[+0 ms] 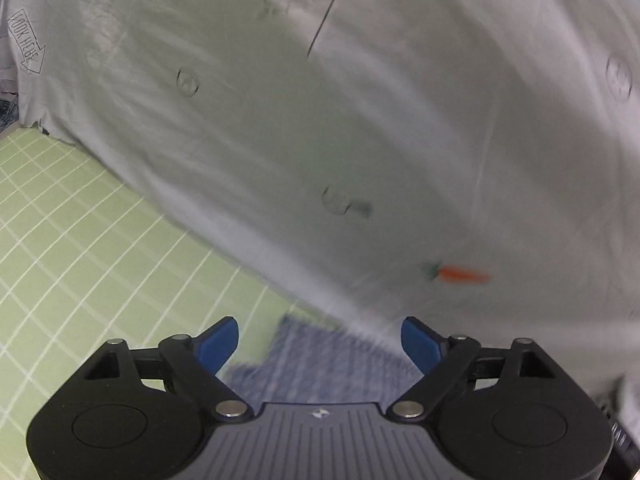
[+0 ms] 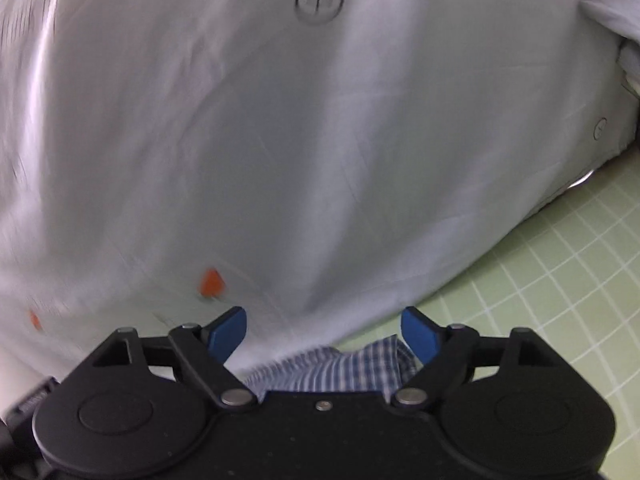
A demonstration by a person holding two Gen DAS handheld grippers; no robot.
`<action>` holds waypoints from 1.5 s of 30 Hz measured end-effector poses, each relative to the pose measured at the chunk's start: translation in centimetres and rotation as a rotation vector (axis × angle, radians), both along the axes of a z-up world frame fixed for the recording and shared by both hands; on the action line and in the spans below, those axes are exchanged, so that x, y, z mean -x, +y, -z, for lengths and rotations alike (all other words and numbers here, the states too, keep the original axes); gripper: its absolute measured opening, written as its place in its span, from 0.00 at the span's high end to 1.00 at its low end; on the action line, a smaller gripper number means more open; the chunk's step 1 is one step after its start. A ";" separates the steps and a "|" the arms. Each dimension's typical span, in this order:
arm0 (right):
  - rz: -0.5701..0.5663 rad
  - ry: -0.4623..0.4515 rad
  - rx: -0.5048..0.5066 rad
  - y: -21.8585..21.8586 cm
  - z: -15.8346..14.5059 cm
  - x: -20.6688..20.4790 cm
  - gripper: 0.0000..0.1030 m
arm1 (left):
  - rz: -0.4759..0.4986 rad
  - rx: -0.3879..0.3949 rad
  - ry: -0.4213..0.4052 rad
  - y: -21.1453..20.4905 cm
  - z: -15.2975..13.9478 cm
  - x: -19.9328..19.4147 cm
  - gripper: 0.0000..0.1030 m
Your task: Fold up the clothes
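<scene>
A large white garment (image 1: 320, 128) with small printed motifs and an orange carrot print (image 1: 460, 273) lies spread over the green grid mat (image 1: 80, 248). My left gripper (image 1: 320, 344) stands open above its near edge, blue pads apart, nothing between them. Below it lies blue checked cloth (image 1: 320, 368). In the right wrist view the same white garment (image 2: 300, 140) fills the frame, with an orange print (image 2: 211, 282) close by. My right gripper (image 2: 324, 334) is open too, with blue checked cloth (image 2: 336, 368) lying under its jaws, not pinched.
Green mat with white grid lines shows at the lower left (image 1: 60, 300) of the left wrist view and at the lower right (image 2: 560, 300) of the right wrist view. A "look here" arrow print (image 1: 28, 40) marks the garment's far left corner.
</scene>
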State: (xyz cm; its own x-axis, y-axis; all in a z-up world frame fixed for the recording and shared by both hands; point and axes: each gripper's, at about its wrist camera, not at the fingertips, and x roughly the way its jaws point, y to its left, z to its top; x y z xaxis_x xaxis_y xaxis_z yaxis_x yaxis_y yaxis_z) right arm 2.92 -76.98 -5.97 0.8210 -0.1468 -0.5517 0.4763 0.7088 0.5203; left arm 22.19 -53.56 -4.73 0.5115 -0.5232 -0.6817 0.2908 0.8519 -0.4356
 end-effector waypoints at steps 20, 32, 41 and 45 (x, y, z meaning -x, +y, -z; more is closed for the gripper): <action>-0.022 0.202 -0.234 0.6 10.1 1.1 0.06 | 0.146 -0.150 0.254 -0.7 9.7 1.2 0.10; -0.180 0.187 -0.242 2.7 10.1 -4.6 0.01 | 0.200 -0.009 0.266 -2.2 10.3 0.1 0.28; -0.367 0.165 -0.315 7.6 10.3 -5.8 0.35 | 0.269 0.093 0.297 -2.6 10.4 3.4 0.77; -0.386 0.165 -0.386 8.8 9.6 -2.3 0.57 | 0.307 0.071 0.341 -0.8 9.4 7.1 0.78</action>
